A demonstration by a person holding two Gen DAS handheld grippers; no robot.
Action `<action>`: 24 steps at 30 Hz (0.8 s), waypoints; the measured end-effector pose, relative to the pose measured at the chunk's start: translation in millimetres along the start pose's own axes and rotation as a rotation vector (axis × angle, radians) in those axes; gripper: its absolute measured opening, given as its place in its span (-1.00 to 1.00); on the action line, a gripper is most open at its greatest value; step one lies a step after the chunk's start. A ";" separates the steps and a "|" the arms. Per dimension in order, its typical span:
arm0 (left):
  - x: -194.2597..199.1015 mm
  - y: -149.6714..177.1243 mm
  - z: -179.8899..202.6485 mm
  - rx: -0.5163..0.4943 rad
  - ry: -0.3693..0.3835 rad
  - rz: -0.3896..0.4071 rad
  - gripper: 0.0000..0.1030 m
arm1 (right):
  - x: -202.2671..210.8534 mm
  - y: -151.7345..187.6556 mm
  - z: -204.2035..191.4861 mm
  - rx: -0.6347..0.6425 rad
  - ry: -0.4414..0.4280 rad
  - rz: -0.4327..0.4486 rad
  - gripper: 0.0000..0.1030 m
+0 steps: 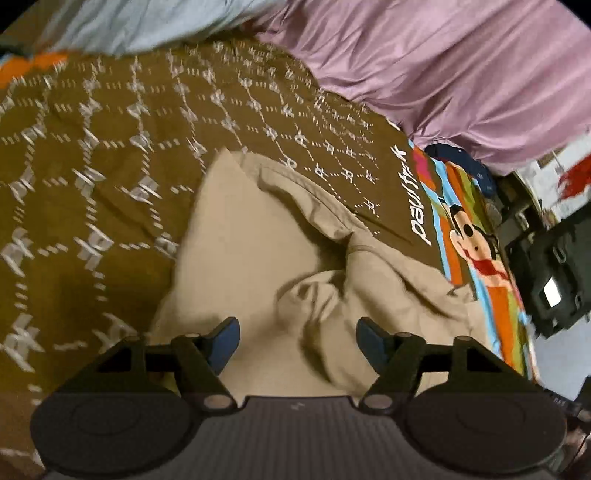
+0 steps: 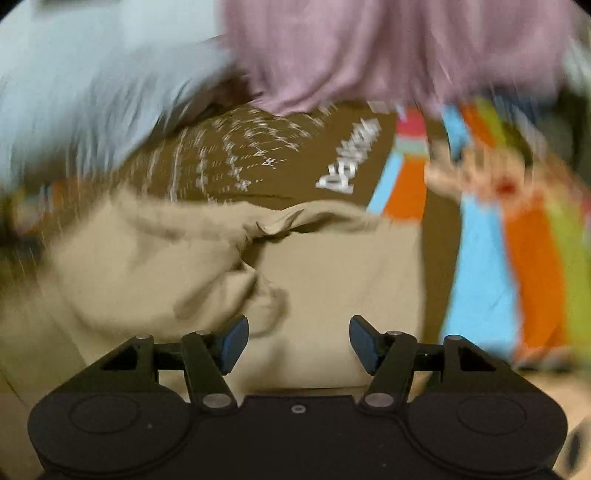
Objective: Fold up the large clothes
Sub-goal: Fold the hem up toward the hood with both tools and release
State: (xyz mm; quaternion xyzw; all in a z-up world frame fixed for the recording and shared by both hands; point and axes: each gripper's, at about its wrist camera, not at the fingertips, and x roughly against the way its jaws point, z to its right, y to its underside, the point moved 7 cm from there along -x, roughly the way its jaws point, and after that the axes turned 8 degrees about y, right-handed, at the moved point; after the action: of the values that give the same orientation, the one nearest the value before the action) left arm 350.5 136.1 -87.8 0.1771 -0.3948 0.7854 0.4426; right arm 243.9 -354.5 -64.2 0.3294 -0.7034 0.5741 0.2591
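A large beige garment [image 1: 236, 251] lies crumpled on a brown patterned bedsheet [image 1: 110, 147]. Its middle is bunched into folds [image 1: 317, 295]. My left gripper [image 1: 297, 345] is open and empty, hovering just above the garment's near part. In the blurred right wrist view the same beige garment [image 2: 332, 280] lies below my right gripper [image 2: 299, 341], which is open and empty. A twisted bunch of cloth [image 2: 255, 291] sits just ahead of its left finger.
A mauve blanket [image 1: 443, 66] and a pale blue cloth [image 1: 140, 22] lie at the far side of the bed. A colourful cartoon border [image 1: 480, 251] marks the sheet's right edge. A black device [image 1: 557, 280] stands off the bed at the right.
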 end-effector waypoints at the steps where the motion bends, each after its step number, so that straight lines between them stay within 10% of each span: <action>1: -10.0 -1.7 1.9 0.010 -0.001 -0.016 0.35 | -4.8 -4.0 -1.6 -0.060 -0.025 -0.019 0.22; 8: -69.2 -0.8 6.4 0.030 -0.030 -0.112 -0.75 | -64.8 -7.0 -5.5 -0.474 -0.160 -0.237 -0.08; 10: -75.7 -4.6 13.8 -0.046 -0.088 -0.071 -0.89 | -77.3 -13.5 -5.8 -0.479 -0.152 -0.226 -0.57; 18: -104.9 -26.5 39.7 -0.256 -0.215 0.058 -0.94 | -106.4 -70.6 -36.4 -0.056 0.013 0.087 -0.87; 24: -89.4 -13.7 32.8 -0.247 -0.212 0.035 -0.67 | -120.7 -51.8 -33.0 0.027 0.059 0.070 -0.83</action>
State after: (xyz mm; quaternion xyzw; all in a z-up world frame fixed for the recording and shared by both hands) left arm 408.3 65.0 -117.0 0.1962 -0.5358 0.7156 0.4031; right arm 361.2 -308.6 -114.0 0.2909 -0.6988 0.6016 0.2552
